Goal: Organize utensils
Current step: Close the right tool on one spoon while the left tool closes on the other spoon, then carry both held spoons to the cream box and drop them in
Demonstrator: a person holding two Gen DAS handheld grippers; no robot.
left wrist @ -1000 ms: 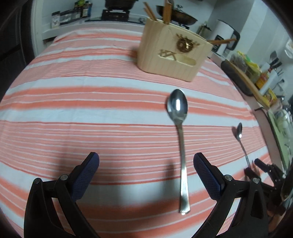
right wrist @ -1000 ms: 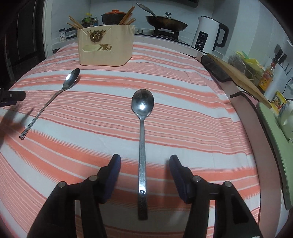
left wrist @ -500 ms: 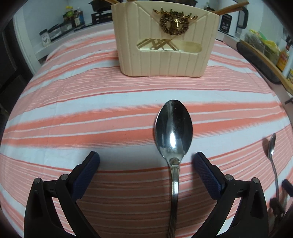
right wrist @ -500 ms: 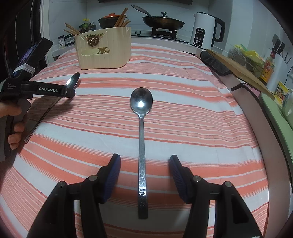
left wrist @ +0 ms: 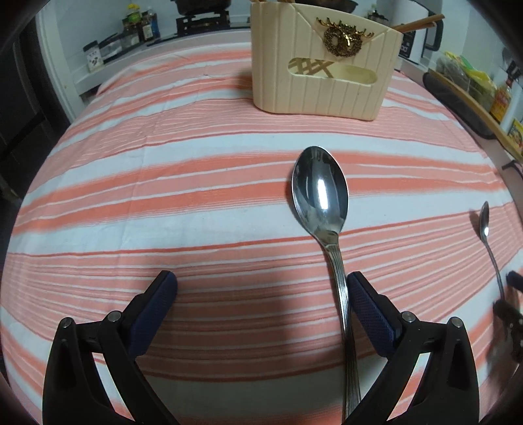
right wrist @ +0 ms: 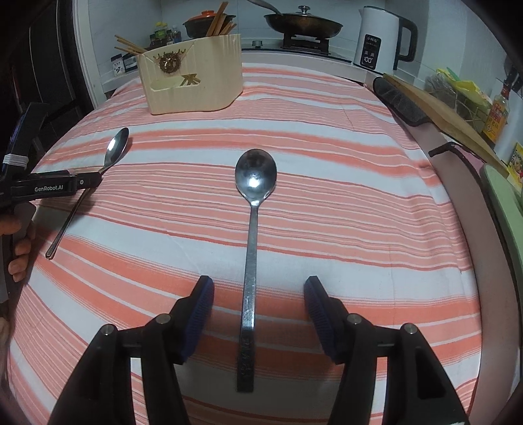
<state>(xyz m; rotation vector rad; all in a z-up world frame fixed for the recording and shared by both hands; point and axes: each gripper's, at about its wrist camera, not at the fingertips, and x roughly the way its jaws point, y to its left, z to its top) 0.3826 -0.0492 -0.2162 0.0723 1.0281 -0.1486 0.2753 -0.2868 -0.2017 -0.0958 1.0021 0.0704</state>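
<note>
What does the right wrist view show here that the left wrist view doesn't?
Only the right wrist view: a white kettle, a lidded pan and a hand holding the left gripper. Only the left wrist view: that gripper's open jaws around a ridged-handle spoon. Both: the cream utensil holder, the striped cloth and the flat-handled spoon between the opening right gripper.

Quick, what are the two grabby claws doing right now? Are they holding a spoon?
Left gripper: open, holding nothing; the ridged-handle spoon lies between its fingers.
Right gripper: jaws opening, holding nothing; the flat-handle spoon lies between them on the cloth.
</note>
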